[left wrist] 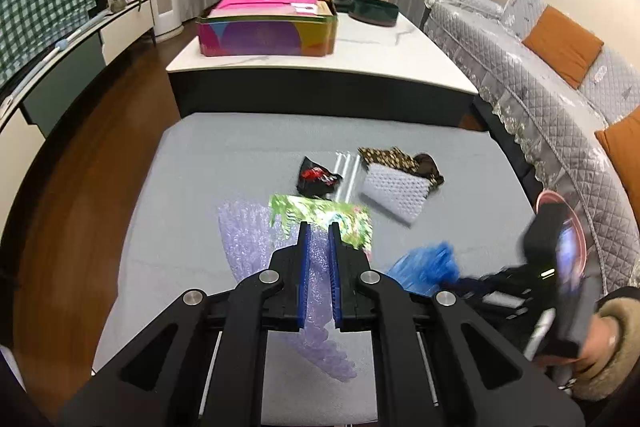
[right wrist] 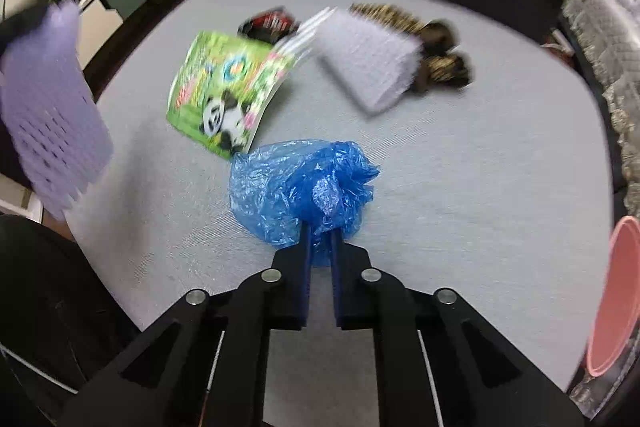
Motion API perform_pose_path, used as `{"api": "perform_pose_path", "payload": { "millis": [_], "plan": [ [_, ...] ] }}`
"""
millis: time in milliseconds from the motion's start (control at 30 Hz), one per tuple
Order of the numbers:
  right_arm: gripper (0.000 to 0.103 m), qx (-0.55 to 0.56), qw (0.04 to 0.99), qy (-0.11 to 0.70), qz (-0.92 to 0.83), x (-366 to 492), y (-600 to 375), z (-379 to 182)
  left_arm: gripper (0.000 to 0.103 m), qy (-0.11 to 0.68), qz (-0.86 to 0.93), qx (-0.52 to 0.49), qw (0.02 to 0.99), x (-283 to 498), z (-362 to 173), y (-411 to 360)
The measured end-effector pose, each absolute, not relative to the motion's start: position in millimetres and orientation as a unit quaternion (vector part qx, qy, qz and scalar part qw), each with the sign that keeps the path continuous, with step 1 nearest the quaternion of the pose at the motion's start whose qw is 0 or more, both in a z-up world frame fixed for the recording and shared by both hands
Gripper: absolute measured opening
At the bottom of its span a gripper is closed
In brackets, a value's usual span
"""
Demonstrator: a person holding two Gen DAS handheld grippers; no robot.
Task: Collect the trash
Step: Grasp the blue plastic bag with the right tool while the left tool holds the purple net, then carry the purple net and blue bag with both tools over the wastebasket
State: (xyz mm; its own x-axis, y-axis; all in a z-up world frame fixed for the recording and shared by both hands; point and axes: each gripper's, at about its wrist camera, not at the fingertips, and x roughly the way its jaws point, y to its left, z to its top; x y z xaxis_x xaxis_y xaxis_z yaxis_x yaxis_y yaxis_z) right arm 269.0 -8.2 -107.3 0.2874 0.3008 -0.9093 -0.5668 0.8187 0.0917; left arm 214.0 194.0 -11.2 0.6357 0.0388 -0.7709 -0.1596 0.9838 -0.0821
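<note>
My left gripper [left wrist: 319,227] is shut on a purple foam net sheet [left wrist: 248,247] and holds it above the grey table [left wrist: 224,147]; the sheet also shows in the right wrist view [right wrist: 52,107] at the left. My right gripper [right wrist: 320,233] is shut on a crumpled blue plastic bag [right wrist: 300,187], which also shows in the left wrist view [left wrist: 426,265]. On the table lie a green panda wrapper [right wrist: 224,91], a black and red wrapper [right wrist: 270,21], a white foam sheet [right wrist: 372,63] and a brown patterned wrapper [right wrist: 436,47].
A pink bin [right wrist: 616,295] stands off the table's right edge. A white-topped table [left wrist: 360,43] with a colourful box [left wrist: 268,31] stands beyond. A quilted grey sofa [left wrist: 540,67] runs along the right. Wooden floor [left wrist: 88,163] lies to the left.
</note>
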Motion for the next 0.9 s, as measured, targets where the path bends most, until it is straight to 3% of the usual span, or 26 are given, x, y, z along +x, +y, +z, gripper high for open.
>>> {"api": "perform_pose_path", "payload": {
  "millis": [433,900],
  "plan": [
    [0.008,-0.063,0.859,0.465,0.205,214,-133,-23,0.009,0.461,-0.009,-0.023,0.887,191,-30,98],
    [0.008,-0.006,0.878,0.451,0.158,199,-223,-16,0.009,0.469,-0.072,0.045,0.879,193,-22,-5]
  ]
}}
